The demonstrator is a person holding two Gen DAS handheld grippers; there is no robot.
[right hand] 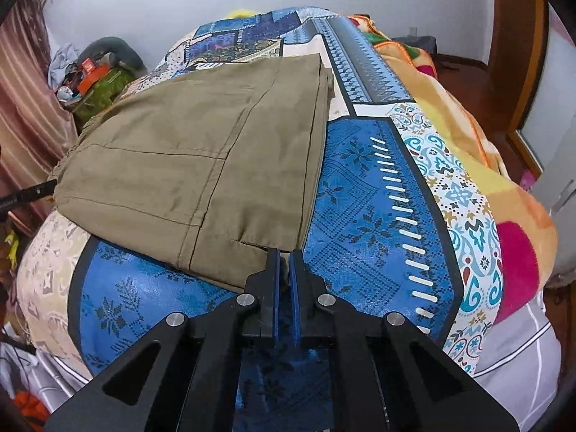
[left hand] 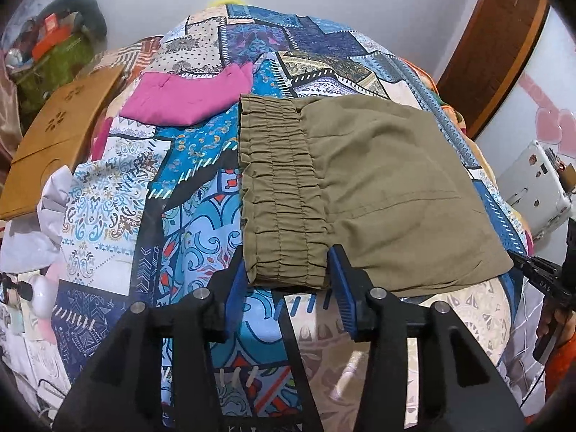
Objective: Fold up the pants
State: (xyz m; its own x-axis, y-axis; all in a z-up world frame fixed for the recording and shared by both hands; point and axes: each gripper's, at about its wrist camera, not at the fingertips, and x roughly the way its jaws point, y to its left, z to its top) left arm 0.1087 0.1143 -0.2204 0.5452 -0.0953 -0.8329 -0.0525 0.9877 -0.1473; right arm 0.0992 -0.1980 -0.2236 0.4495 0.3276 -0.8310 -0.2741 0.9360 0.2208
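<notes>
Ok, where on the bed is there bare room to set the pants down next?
Free: the bedspread between the pants and the wooden board, below the pink cloth; also the blue panel between pants and blanket. Crowded: the near left edge.

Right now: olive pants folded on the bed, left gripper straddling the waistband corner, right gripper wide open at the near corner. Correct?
One thing is off: the right gripper is not wide open. The right wrist view shows its jaws shut, pinching the near corner of the pants. The rest holds: the pants lie folded on the bed, and the left gripper straddles the waistband corner.
</notes>
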